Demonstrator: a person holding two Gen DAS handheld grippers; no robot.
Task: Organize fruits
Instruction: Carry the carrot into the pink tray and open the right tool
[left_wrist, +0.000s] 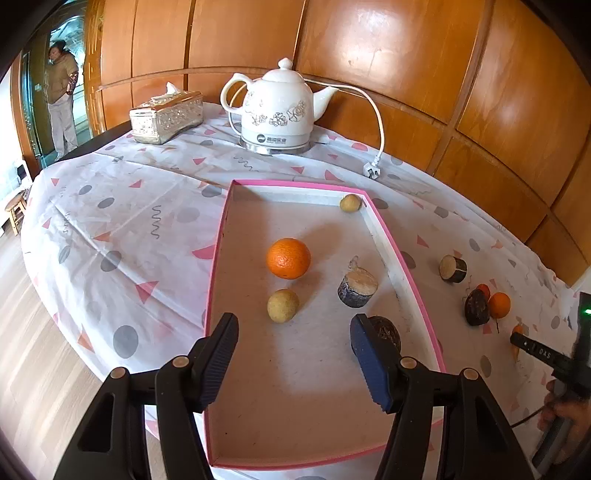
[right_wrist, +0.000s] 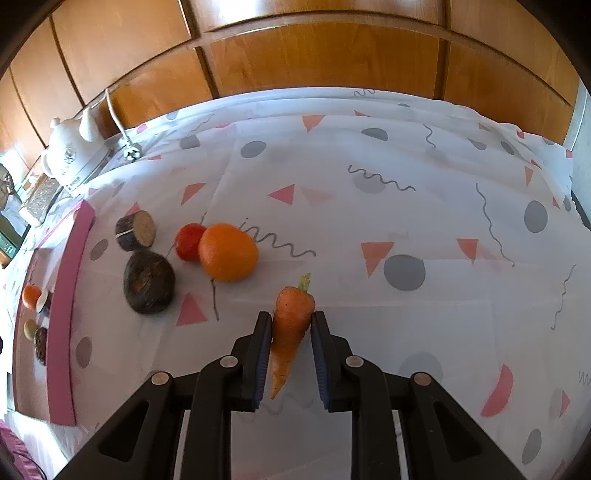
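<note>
A pink-rimmed tray (left_wrist: 221, 236) holds an orange (left_wrist: 288, 257), two small yellow-brown fruits (left_wrist: 282, 305) (left_wrist: 350, 202), a cut log-like piece (left_wrist: 357, 287) and a dark round fruit (left_wrist: 386, 331). My left gripper (left_wrist: 291, 354) is open and empty above the tray's near half. My right gripper (right_wrist: 290, 343) is shut on a carrot (right_wrist: 291, 325), its leafy end pointing away. On the cloth left of it lie an orange (right_wrist: 228, 252), a red tomato (right_wrist: 189, 242), a dark round fruit (right_wrist: 149, 282) and a log-like piece (right_wrist: 136, 230).
A white electric kettle (left_wrist: 277, 110) with its cord and plug (left_wrist: 371, 170) and a silver tissue box (left_wrist: 167, 116) stand at the table's back. Wood panelling runs behind the table. The tray's pink edge (right_wrist: 68, 295) lies at the left in the right wrist view. A person stands far left (left_wrist: 61, 96).
</note>
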